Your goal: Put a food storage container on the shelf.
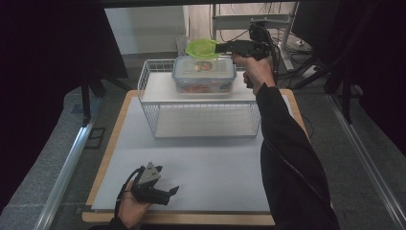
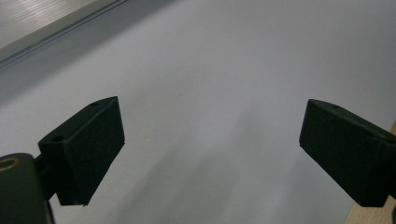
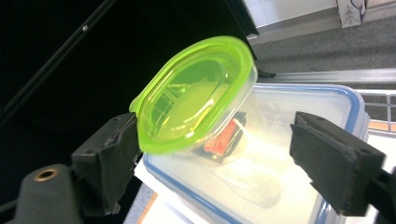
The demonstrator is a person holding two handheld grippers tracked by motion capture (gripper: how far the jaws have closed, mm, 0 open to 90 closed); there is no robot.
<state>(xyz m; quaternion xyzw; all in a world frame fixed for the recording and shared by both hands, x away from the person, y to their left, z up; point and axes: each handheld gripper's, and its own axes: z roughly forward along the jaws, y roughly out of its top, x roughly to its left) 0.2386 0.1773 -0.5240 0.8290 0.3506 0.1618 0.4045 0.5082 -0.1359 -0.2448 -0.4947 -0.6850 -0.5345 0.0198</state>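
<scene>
Nearest the viewer, at about seven o'clock on the white table (image 1: 201, 167), the left gripper (image 1: 165, 191) lies idle in the person's left hand (image 1: 131, 207); in the left gripper view its jaws stand wide apart over bare tabletop, with nothing between them.

At the middle of the table, toward twelve o'clock, stands a white wire rack (image 1: 201, 120) with a shelf on top.

On that shelf rests a clear food box with a blue-rimmed lid (image 1: 204, 74), some red contents showing dimly through it. Stacked on the box's lid sits a small round container with a green lid (image 1: 201, 49), the thing being handled.

Farthest off, at about one o'clock, the right gripper (image 1: 221, 47) reaches level toward the green-lidded container from the right. In the right gripper view the jaws stand well apart: one pad lies against or just beside the green lid's rim (image 3: 194, 95), while the other is clear of it (no squeeze on the container can be made out).

Step in hand, by judgement: the small container has been set on the larger box and is being let go, so the placing looks all but finished. The next move calls for drawing the right gripper straight back along its own line, toward three o'clock, without dragging the near pad on the rim, since the container seems perched near the lid's edge and could tip.
</scene>
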